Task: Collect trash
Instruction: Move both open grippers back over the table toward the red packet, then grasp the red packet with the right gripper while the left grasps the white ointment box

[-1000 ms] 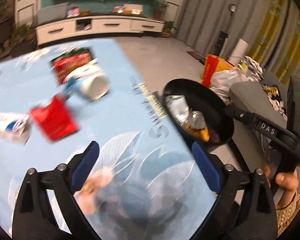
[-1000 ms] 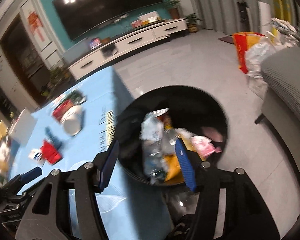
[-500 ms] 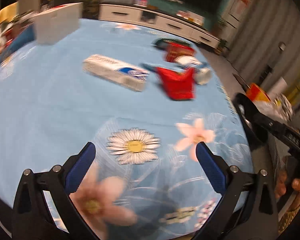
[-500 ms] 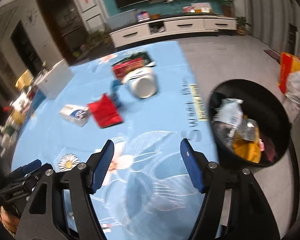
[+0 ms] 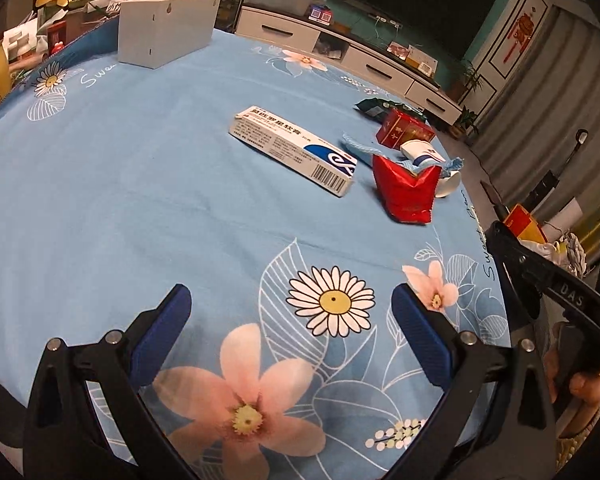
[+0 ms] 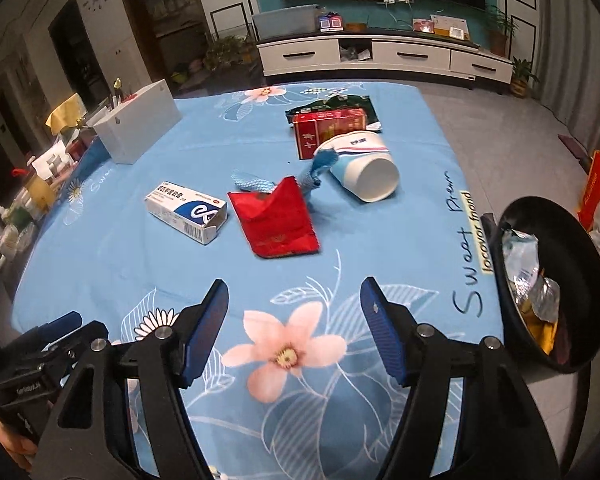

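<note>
Both views swung from black round bin (image 6: 556, 280) back to table. Right gripper (image 6: 294, 320) jaws just widened, empty; left gripper (image 5: 288, 320) spread, empty. Next trash: crumpled red foil packet (image 6: 278, 220), mid-cloth.

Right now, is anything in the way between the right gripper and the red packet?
Nothing visible is. Only bare blue cloth lies between the open right gripper and the red packet. The white box sits off to its left.

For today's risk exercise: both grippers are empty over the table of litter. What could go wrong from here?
1. The paper cup lies on its side near the table edge; a nudge might roll it off.
2. The blue wrapper lies partly under the red packet, so one grab may drag both.
</note>
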Demonstrator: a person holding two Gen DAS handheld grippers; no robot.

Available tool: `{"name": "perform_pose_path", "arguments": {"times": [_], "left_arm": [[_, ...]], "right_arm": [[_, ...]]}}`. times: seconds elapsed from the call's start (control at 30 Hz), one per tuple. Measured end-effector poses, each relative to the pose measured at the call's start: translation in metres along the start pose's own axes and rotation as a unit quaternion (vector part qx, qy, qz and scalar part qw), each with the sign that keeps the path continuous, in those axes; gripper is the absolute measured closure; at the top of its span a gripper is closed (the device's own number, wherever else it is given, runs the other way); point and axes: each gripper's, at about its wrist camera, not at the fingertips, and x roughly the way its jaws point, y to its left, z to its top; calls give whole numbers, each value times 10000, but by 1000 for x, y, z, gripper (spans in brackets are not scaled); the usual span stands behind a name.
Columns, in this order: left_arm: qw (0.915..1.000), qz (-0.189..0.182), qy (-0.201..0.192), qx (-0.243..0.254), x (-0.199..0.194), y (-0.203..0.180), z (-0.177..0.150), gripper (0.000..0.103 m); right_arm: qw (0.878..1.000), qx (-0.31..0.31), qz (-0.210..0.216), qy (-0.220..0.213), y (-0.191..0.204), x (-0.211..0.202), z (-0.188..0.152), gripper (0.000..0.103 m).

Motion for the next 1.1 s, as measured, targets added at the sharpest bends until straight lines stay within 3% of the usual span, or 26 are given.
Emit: {"name": "perform_pose_path", "arguments": {"times": [0.53, 0.63, 0.9, 0.93, 1.0, 1.1], "left_arm": [[9999, -115, 46, -119, 22, 9, 13, 3], [9998, -145, 38, -116, 25, 8, 17, 3], [9996, -254, 41, -77, 34, 1, 26, 3], [9996, -262, 29, -91, 35, 1, 27, 3], [9996, -251, 0, -130, 35, 1, 30, 3], [9996, -228, -18, -171, 38, 1, 34, 3]], "right_arm": [[9984, -507, -45, 248, 15, 70, 31, 35], [9979, -605, -37, 243, 20, 79, 35, 26], [9966, -791, -95, 217, 26, 95, 43, 26], [9966, -800, -87, 197, 27, 95, 43, 26], [9962, -841, -98, 223, 28, 98, 42, 43], [9959, -827, 70, 363, 27, 103, 39, 57]]}}
